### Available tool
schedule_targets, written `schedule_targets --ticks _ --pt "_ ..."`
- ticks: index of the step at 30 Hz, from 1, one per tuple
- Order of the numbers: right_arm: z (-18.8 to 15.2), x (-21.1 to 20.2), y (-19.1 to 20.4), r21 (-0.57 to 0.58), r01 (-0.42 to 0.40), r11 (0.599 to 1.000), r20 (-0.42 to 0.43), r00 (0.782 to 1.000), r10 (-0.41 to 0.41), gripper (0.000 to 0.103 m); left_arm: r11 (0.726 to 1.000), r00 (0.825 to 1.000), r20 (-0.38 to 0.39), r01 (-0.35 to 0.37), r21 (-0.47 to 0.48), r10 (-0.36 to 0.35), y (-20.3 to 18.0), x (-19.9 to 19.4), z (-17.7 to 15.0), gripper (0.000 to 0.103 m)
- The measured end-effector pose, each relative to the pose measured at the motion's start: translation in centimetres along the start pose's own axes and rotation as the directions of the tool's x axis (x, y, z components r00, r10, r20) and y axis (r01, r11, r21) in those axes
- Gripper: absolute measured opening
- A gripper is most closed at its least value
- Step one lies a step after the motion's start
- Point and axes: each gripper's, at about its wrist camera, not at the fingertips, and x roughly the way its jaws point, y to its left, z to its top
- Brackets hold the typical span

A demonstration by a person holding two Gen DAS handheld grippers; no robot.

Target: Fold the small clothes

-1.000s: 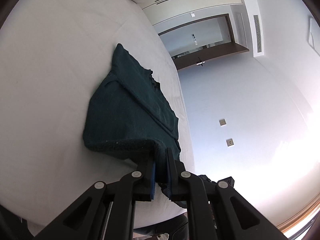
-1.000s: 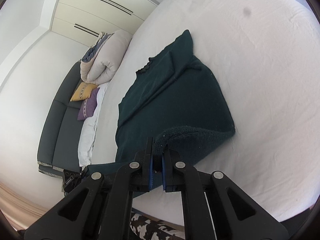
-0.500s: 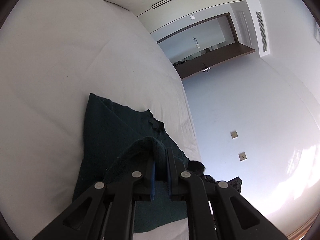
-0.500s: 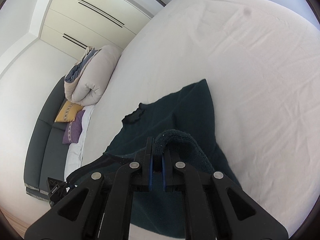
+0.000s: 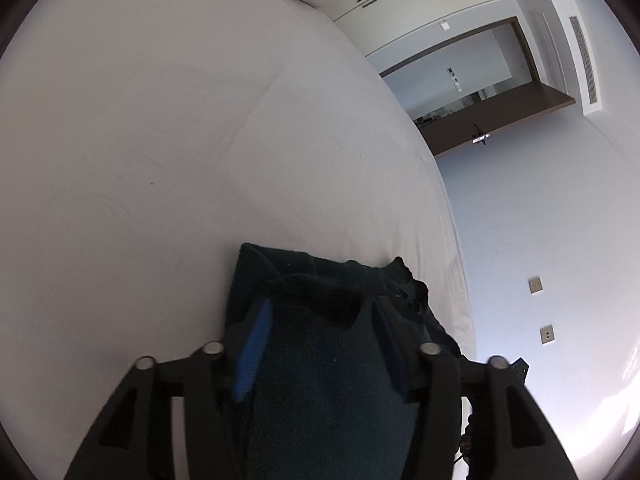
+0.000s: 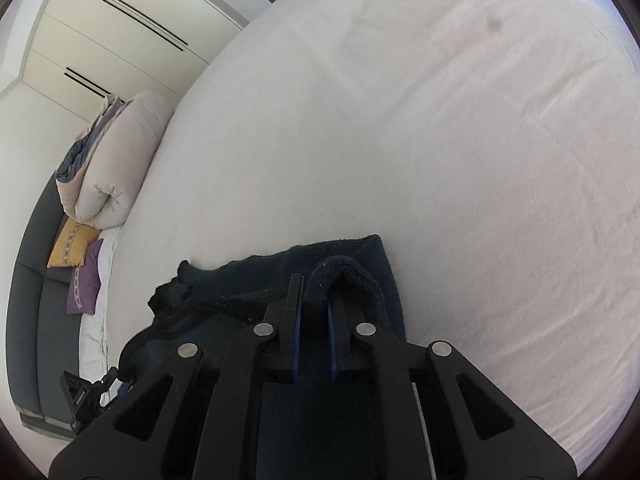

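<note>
A wide bed [image 5: 168, 152] under a smooth white sheet fills most of both wrist views, its surface marked only by faint creases and, in the right view, one small dark spot [image 6: 495, 23] near the far edge. Behind it stand cream wardrobe doors [image 6: 120, 36] with long dark handle slots, and a pale blue wall [image 5: 540, 220] with two small socket plates [image 5: 535, 285]. A dark grey sofa [image 6: 28, 320] runs along the bed's far-left side in the right view, carrying a rolled beige duvet [image 6: 116, 168], a yellow cushion [image 6: 70, 247] and a purple cushion [image 6: 84, 280].

The dark green knitted garment [image 5: 320, 360] lies on the sheet at the near edge of the bed, doubled over on itself, with its frilled neckline [image 6: 176, 292] toward the sofa side.

The left gripper [image 5: 320, 312] has its jaws spread wide; they have just been opening. The folded cloth lies between and beneath the blue pads [image 5: 256, 344], and neither pad presses on it.

The right gripper [image 6: 314, 312] has jaws that are narrowly apart and have just been opening a little. A thick rolled hem [image 6: 344, 276] of the garment rises in a hump between them and arches over the right-hand finger. Whether the pads press on the knit or have just come free of it cannot be told.
</note>
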Motion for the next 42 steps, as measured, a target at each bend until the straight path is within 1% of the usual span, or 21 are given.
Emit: schedule_targets --ticks 1,2,4,5,8,9,11,12,15,19,21,22,23,24,26,29,31,34,36,39,42 --pt "0.0 -0.6 0.0 -0.003 -0.006 1.000 0.025 1.000 0.006 0.031 1.000 1.000 0.028 -0.013 0.004 0.013 0.1 -0.9 -0.2 0.075" --pt "0.0 -1.4 -0.1 0.001 -0.012 1.000 0.053 0.999 0.012 0.059 0.999 0.998 0.048 -0.032 0.021 0.031 -0.1 -1.6 -0.5 0.081" --pt "0.1 -3.2 -0.4 0.011 0.014 1.000 0.126 0.992 -0.015 0.086 0.996 0.998 0.060 -0.030 0.082 0.026 -0.8 -3.0 -1.5 0.081" --pt "0.0 -4.1 -0.3 -0.002 0.027 1.000 0.151 0.988 -0.026 0.086 0.993 0.998 0.059 -0.026 0.119 0.019 -1.4 -3.6 -2.1 0.081" --pt "-0.7 -5.8 0.9 -0.058 -0.007 0.998 0.143 0.990 0.015 0.084 0.965 0.998 0.052 -0.034 0.261 0.021 -3.5 -4.6 -4.4 0.081" --pt "-1.1 -5.9 1.8 -0.090 -0.019 0.996 0.125 0.992 0.031 0.083 0.949 0.998 0.049 -0.052 0.311 0.039 -4.2 -4.5 -5.2 0.081" --pt "-2.4 -5.4 4.1 -0.163 -0.058 0.985 0.071 0.995 0.070 0.073 0.915 0.997 0.036 -0.075 0.397 0.066 -5.0 -3.8 -6.7 0.081" --pt "-3.2 -4.9 5.5 -0.197 -0.080 0.977 0.037 0.995 0.088 0.072 0.901 0.997 0.025 -0.080 0.425 0.077 -5.1 -3.3 -7.3 0.081" --pt "-5.7 -2.4 9.5 -0.281 -0.142 0.949 -0.049 0.990 0.133 0.072 0.885 0.998 0.001 -0.063 0.461 0.070 -4.9 -2.3 -8.7 0.081" --pt "-8.6 2.8 14.5 -0.305 -0.225 0.925 -0.175 0.968 0.178 0.072 0.874 0.995 -0.020 -0.075 0.480 0.096 -3.8 -1.4 -9.8 0.080" --pt "-10.5 5.9 16.4 -0.321 -0.235 0.918 -0.240 0.957 0.161 0.072 0.874 0.991 -0.024 -0.104 0.475 0.131 -3.2 -0.8 -10.1 0.073" --pt "-11.2 7.5 16.6 -0.325 -0.206 0.923 -0.254 0.959 0.124 0.072 0.871 0.990 -0.018 -0.112 0.479 0.138 -3.1 -0.7 -10.3 0.073" --pt "-11.3 8.9 16.2 -0.328 -0.163 0.931 -0.249 0.965 0.081 0.071 0.865 0.989 -0.013 -0.122 0.486 0.147 -3.1 -0.8 -10.5 0.072" --pt "-11.6 9.8 15.8 -0.323 -0.146 0.935 -0.243 0.968 0.067 0.069 0.860 0.986 -0.014 -0.136 0.492 0.164 -3.2 -0.9 -10.6 0.072" --pt "-10.2 11.3 15.6 -0.304 -0.140 0.942 -0.202 0.976 0.080 0.057 0.853 0.983 -0.020 -0.150 0.499 0.185 -3.3 -1.0 -11.0 0.072" --pt "-6.6 12.7 14.4 -0.233 -0.028 0.972 -0.101 0.995 0.004 0.053 0.856 0.981 -0.025 -0.154 0.493 0.191 -3.1 -1.2 -11.3 0.072" --pt "-5.2 12.2 13.4 -0.162 0.026 0.986 -0.060 0.998 -0.036 0.053 0.870 0.984 -0.017 -0.147 0.471 0.175 -3.0 -1.9 -11.2 0.071" --pt "-5.1 8.1 12.3 -0.153 0.011 0.988 -0.013 1.000 -0.013 0.055 0.908 0.992 0.002 -0.115 0.402 0.125 -2.3 -3.9 -10.5 0.070" --pt "-6.2 4.9 11.5 -0.207 0.014 0.978 0.016 1.000 -0.011 0.055 0.914 0.991 0.030 -0.130 0.385 0.128 -2.0 -5.2 -9.8 0.071" --pt "-8.1 0.0 8.8 -0.278 0.088 0.957 0.071 0.995 -0.071 0.055 0.926 0.990 0.049 -0.142 0.351 0.133 -1.1 -6.7 -9.1 0.071" --pt "-9.6 -3.9 4.4 -0.274 0.161 0.948 0.082 0.986 -0.144 0.055 0.934 0.988 0.034 -0.151 0.323 0.148 0.0 -7.7 -9.6 0.071"
